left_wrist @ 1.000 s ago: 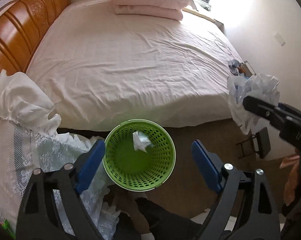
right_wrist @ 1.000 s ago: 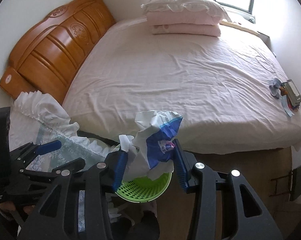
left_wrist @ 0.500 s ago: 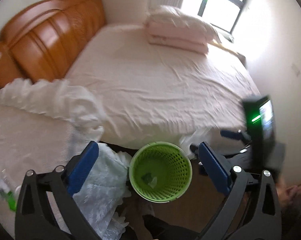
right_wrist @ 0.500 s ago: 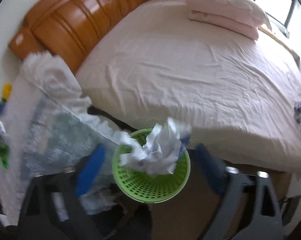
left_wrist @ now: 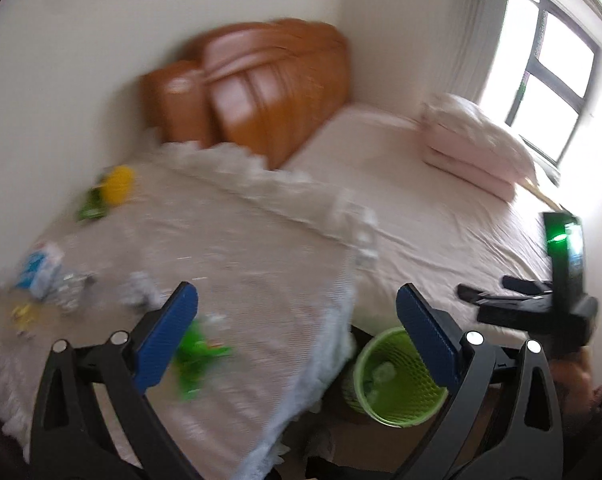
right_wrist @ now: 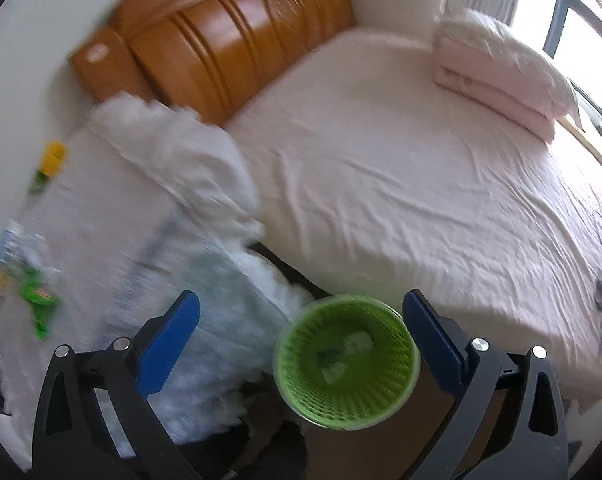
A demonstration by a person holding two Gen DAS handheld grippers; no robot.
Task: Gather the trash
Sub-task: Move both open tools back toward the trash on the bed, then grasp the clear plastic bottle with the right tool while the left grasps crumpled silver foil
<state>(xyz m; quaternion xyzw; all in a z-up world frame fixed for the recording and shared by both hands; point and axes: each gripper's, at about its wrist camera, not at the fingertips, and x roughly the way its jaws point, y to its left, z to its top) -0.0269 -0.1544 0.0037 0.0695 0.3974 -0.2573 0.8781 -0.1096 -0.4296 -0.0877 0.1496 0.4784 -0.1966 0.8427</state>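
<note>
A green mesh waste basket (right_wrist: 345,364) stands on the floor between the bed and a lace-covered side table; crumpled trash lies inside it. It also shows in the left wrist view (left_wrist: 393,380). My right gripper (right_wrist: 301,340) is open and empty above the basket. My left gripper (left_wrist: 297,336) is open and empty over the table's edge. On the table lie a green wrapper (left_wrist: 197,356), a crumpled white paper (left_wrist: 141,294), a blue-white packet (left_wrist: 41,270) and a yellow-capped green bottle (left_wrist: 109,192). The view is blurred by motion.
The lace-covered table (left_wrist: 229,264) fills the left. The pink bed (right_wrist: 401,168) with a wooden headboard (right_wrist: 229,48) and folded quilts (right_wrist: 497,68) lies behind. The right gripper's body (left_wrist: 557,304) shows at the right of the left wrist view.
The crumpled blue-white wrapper left my right gripper and dropped into the basket; that gripper is open. Both views have swung left toward the table.
</note>
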